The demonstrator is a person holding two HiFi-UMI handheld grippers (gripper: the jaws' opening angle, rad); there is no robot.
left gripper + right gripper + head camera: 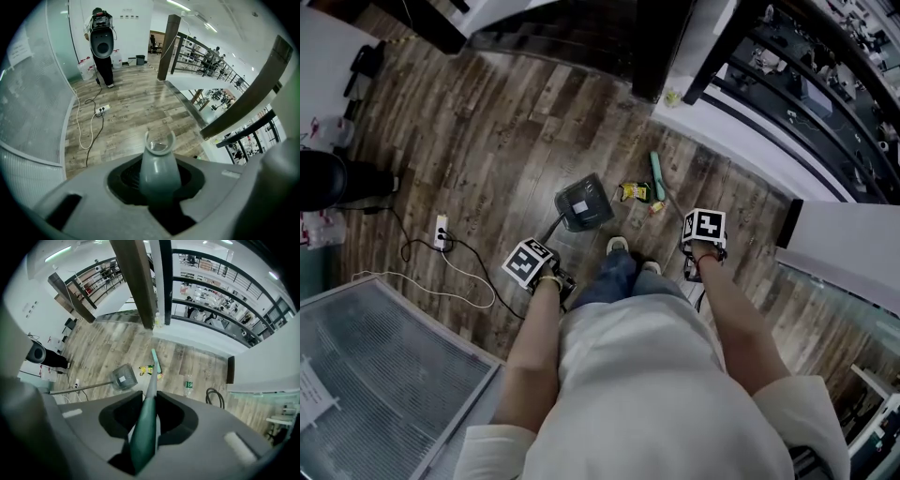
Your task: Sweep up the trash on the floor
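While the left gripper (pixel 546 274) is clamped on the dustpan (pixel 584 202) handle and the right gripper (pixel 701 251) on the broom (pixel 657 175), the trash (pixel 635 192) lies between pan and broom. A hard stroke could flick it right, over the ledge (pixel 741 141). The floor (pixel 487 141) opens left.

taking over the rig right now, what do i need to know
Left gripper: shut on the dustpan handle.
Right gripper: shut on the broom handle.
The dustpan sits on the floor. The broom head is just right of it, with the yellow wrapper between them. A bottle lies apart.
Done: tools in hand.
Left: sweep the wrapper and bottle into the dustpan.
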